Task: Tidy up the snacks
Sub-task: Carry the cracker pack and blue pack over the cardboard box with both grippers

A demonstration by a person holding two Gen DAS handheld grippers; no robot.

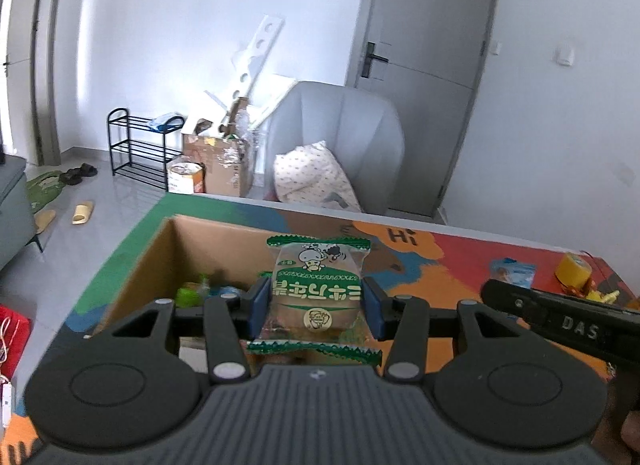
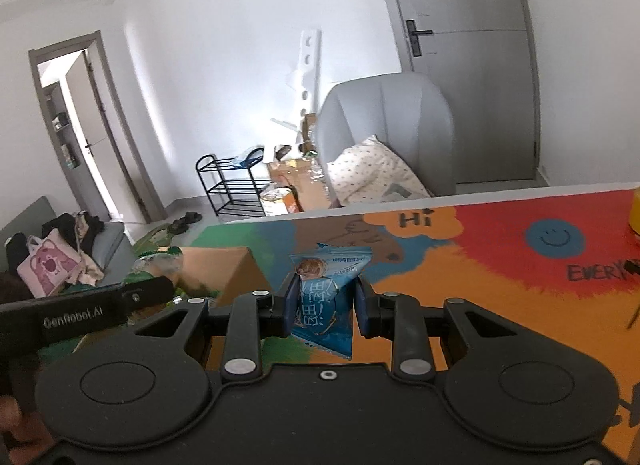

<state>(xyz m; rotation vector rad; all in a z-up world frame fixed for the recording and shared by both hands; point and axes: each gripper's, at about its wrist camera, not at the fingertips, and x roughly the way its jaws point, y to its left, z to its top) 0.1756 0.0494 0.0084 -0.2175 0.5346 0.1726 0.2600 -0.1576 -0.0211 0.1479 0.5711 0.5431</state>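
- A green-trimmed packet [image 1: 318, 289] is clamped across its middle by the left claw [image 1: 316, 307], one blue pad against each side, and is held in the air over the open box [image 1: 160, 257].
- The box stands on the painted desk [image 1: 440, 261]; a few green and blue wrappers [image 1: 200, 289] can be made out at its bottom.
- A blue packet [image 2: 326, 301] is pinched by the right claw [image 2: 325, 307] at its waist, above the desk and just right of the box [image 2: 224, 265] as seen from the right wrist.
- Both packets are judged light, soft, air-puffed foil pillows; little force is needed, and the contents, probably a cake or biscuit, could be crushed by a hard squeeze.
- The film looks glossy and is likely slippery, so a grip across the full body, as now, is judged safer than one on a crimped end seal.
- The blue packet is visibly narrowed where the pads bear on it, a sign of how easily it gives.
- The lower seal of the green-trimmed packet hangs free below the pads, so some swing is to be expected when it is moved.
- More loose items [image 1: 576, 271], among them a yellow one, lie on the far right of the desk in the left wrist view; what they are cannot be told.
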